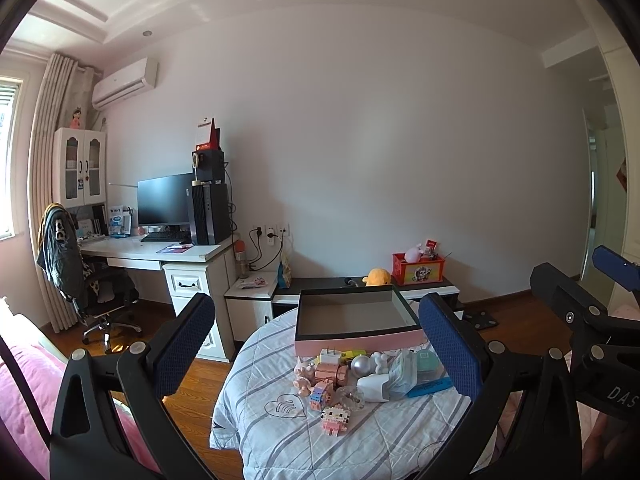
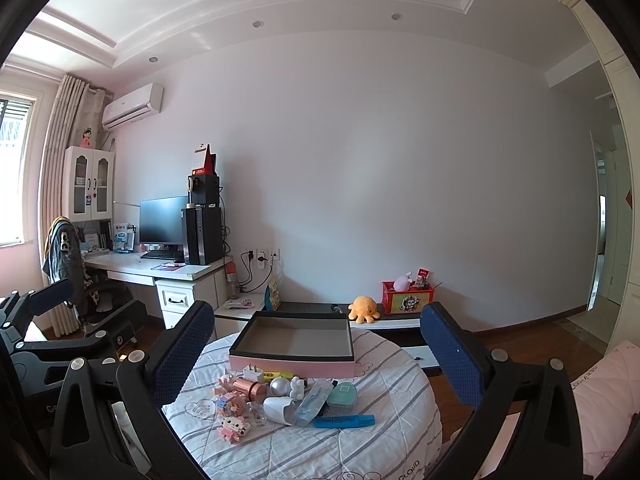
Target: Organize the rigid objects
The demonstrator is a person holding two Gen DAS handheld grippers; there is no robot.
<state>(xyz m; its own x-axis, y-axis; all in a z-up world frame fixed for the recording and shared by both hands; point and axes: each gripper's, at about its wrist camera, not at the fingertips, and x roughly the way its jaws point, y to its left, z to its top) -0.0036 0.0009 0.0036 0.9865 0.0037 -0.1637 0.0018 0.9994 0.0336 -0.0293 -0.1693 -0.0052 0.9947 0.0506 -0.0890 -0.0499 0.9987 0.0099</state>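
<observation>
Both your tools, left tool and right tool, hang wide open with nothing in them. Ahead of them the pink box sits empty on the quilted round surface, seemingly a covered stool. The pile of small things lies just before it, unsorted; everything remains to do.

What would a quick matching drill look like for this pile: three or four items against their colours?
Items:
1. marker
2. ball
3. plug
4. box

Colours:
a. pink outside
b. white
c. blue
d. silver

Pairs: 1-c, 2-d, 3-b, 4-a
</observation>
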